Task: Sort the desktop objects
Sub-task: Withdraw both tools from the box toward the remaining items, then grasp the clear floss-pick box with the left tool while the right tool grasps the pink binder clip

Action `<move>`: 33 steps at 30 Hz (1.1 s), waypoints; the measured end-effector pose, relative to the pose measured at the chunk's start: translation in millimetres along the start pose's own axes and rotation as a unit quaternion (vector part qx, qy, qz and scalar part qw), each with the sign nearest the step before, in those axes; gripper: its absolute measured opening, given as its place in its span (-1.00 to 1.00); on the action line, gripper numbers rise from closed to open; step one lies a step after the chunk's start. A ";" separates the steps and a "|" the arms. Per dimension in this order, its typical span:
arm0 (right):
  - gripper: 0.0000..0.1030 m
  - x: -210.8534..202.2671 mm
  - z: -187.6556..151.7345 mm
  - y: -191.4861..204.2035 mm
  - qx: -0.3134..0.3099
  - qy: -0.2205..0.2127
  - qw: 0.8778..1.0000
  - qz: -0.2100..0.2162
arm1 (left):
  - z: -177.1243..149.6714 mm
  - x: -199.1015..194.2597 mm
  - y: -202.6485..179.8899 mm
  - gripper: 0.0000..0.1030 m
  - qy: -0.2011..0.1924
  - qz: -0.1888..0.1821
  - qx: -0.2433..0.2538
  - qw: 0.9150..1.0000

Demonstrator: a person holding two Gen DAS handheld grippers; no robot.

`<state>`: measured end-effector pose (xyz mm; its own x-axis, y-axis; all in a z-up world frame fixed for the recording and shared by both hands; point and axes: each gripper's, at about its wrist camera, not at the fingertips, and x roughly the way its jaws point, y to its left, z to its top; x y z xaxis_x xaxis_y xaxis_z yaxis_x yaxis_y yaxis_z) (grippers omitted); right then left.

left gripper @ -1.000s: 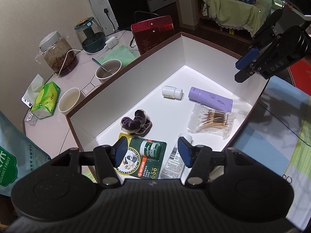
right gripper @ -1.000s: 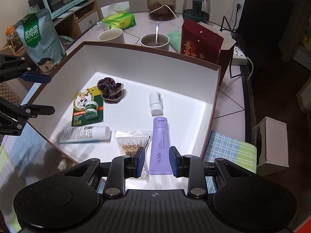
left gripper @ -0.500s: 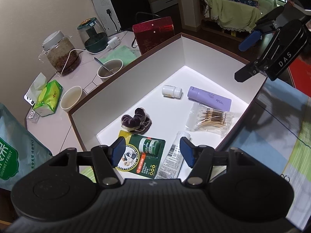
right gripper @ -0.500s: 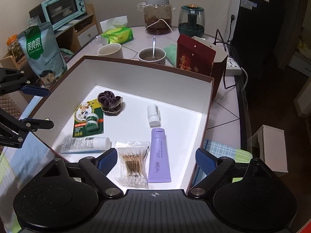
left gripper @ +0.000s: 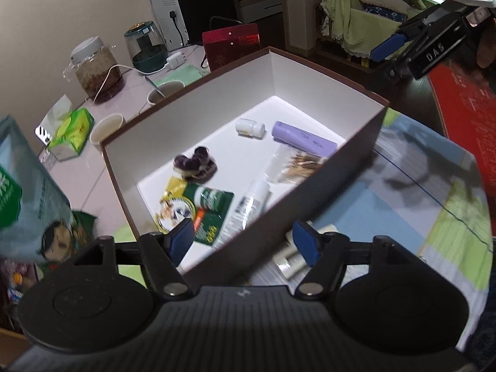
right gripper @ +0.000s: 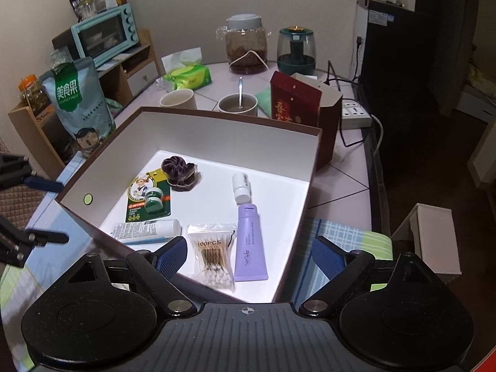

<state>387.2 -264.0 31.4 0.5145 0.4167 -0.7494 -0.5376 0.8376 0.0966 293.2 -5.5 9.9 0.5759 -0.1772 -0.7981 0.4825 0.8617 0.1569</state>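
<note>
- Risk first: left tongs (left gripper: 243,238) hang released and empty over the near wall of the large white-lined brown cardboard box (right gripper: 198,117); dropping lower could catch that rim and shove the box
- Right tongs (right gripper: 249,255), also spread wide and empty, hover above the clear bag of cotton swabs (right gripper: 213,259) and lilac squeeze tube (right gripper: 249,245), which lie just beside each other; a careless close may pinch both
- Small white pill bottle (right gripper: 241,186) lies on its side and would likely roll if nudged
- Pale tiled table (right gripper: 344,170) is crowded: two mugs, tissue pack, red gift box; a chequered cloth covers the near end, an armchair stands beyond
</note>
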 end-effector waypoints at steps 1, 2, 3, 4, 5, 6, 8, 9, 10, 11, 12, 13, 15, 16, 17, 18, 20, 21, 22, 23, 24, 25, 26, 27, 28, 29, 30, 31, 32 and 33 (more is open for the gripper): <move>0.75 -5.0 -2.5 0.3 -0.001 -0.004 1.000 0.000 | -4.5 -2.1 -2.7 0.38 0.002 0.000 -0.006 1.000; 0.75 -10.1 -5.0 0.7 -0.002 -0.007 1.000 -0.001 | -9.5 -3.5 -5.8 0.43 0.004 -0.002 -0.011 1.000; 0.75 -15.9 -7.8 1.6 -0.004 -0.012 1.000 0.001 | -14.8 -4.6 -9.1 0.48 0.006 -0.003 -0.017 1.000; 0.75 -21.8 -10.8 2.4 -0.006 -0.017 1.000 0.002 | -20.7 -5.0 -13.1 0.50 0.008 -0.006 -0.023 1.000; 0.75 -27.1 -13.5 3.0 -0.005 -0.022 1.000 0.004 | -26.7 -3.3 -18.0 0.50 0.013 -0.012 -0.030 0.999; 0.75 -32.3 -16.2 3.6 -0.004 -0.027 1.000 0.006 | -32.6 -0.9 -23.1 0.50 0.019 -0.020 -0.038 0.999; 0.75 -39.2 -22.3 2.9 0.005 -0.033 0.999 0.011 | -44.9 6.0 -35.5 0.50 0.029 -0.036 -0.054 0.997; 0.75 -41.1 -25.7 2.1 0.011 -0.033 0.999 0.012 | -50.5 10.2 -41.6 0.50 0.033 -0.045 -0.065 0.996; 0.75 -41.5 -29.2 1.2 0.015 -0.030 0.999 0.012 | -55.0 14.7 -47.1 0.50 0.037 -0.051 -0.076 0.995; 0.75 -41.6 -32.8 0.1 0.019 -0.028 0.999 0.011 | -59.0 19.5 -52.4 0.50 0.042 -0.057 -0.086 0.994; 0.75 -41.1 -37.1 -0.8 0.023 -0.024 0.999 0.008 | -63.1 24.2 -57.7 0.50 0.046 -0.062 -0.097 0.992; 0.75 -39.8 -41.2 -2.2 0.028 -0.018 0.999 0.006 | -66.7 28.6 -62.7 0.50 0.049 -0.065 -0.108 0.991; 0.75 -37.2 -48.9 -5.9 0.039 -0.008 0.999 0.004 | -70.9 35.4 -69.1 0.50 0.053 -0.072 -0.132 0.987; 0.75 -35.7 -52.5 -8.2 0.046 -0.005 0.999 0.003 | -71.4 38.4 -70.9 0.50 0.053 -0.073 -0.141 0.986; 0.75 -34.1 -55.9 -10.0 0.055 -0.002 0.998 0.003 | -71.6 41.5 -72.6 0.50 0.053 -0.072 -0.150 0.985; 0.75 -32.6 -58.7 -12.3 0.066 0.000 0.998 0.004 | -70.9 44.9 -73.9 0.50 0.055 -0.069 -0.157 0.984; 0.75 -29.2 -63.4 -14.6 0.083 0.007 0.996 0.012 | -68.7 52.5 -75.8 0.46 0.059 -0.063 -0.167 0.982; 0.75 -27.5 -65.3 -13.8 0.087 0.009 0.996 0.016 | -67.6 56.6 -76.7 0.39 0.062 -0.061 -0.172 0.981; 0.75 -25.9 -67.1 -12.6 0.089 0.012 0.996 0.020 | -66.7 60.3 -77.2 0.35 0.064 -0.061 -0.177 0.980; 0.75 -24.3 -69.0 -11.5 0.092 0.014 0.995 0.024 | -65.9 63.8 -78.1 0.26 0.067 -0.062 -0.182 0.979; 0.75 -22.8 -70.7 -9.6 0.093 0.016 0.995 0.028 | -65.6 67.1 -79.4 0.17 0.069 -0.063 -0.184 0.978; 0.75 -21.2 -72.2 -7.6 0.093 0.018 0.995 0.032 | -65.5 69.5 -80.7 0.12 0.071 -0.065 -0.183 0.978; 0.75 -19.5 -73.8 -5.6 0.092 0.021 0.995 0.036 | -66.0 70.9 -81.5 0.09 0.071 -0.066 -0.182 0.978; 0.75 -18.1 -75.8 -4.0 0.091 0.023 0.995 0.039 | -67.0 71.8 -82.1 0.08 0.070 -0.065 -0.181 0.979; 0.75 -16.6 -77.8 -2.5 0.090 0.025 0.995 0.041 | -68.3 71.4 -81.8 0.08 0.068 -0.066 -0.181 0.979; 0.75 -15.2 -79.8 -1.0 0.089 0.027 0.995 0.044 | -69.8 70.3 -81.0 0.07 0.067 -0.067 -0.181 0.979; 0.75 -13.8 -81.9 0.5 0.088 0.030 0.995 0.046 | -71.9 68.9 -79.7 0.07 0.066 -0.067 -0.181 0.979; 0.75 -12.4 -83.9 2.0 0.086 0.032 0.995 0.048 | -74.2 67.2 -78.1 0.07 0.066 -0.065 -0.182 0.979; 0.75 -10.9 -86.0 3.5 0.085 0.034 0.994 0.051 | -77.0 64.9 -76.1 0.07 0.067 -0.063 -0.182 0.979; 0.75 -9.2 -88.6 5.5 0.081 0.037 0.995 0.053 | -80.0 62.3 -74.0 0.07 0.068 -0.059 -0.181 0.979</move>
<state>320.3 -294.5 -19.2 0.4069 0.4827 -0.7755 -0.4676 0.8394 0.2771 240.7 -42.3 -97.9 0.4251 -0.2428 -0.8720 0.2609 0.9553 -0.1389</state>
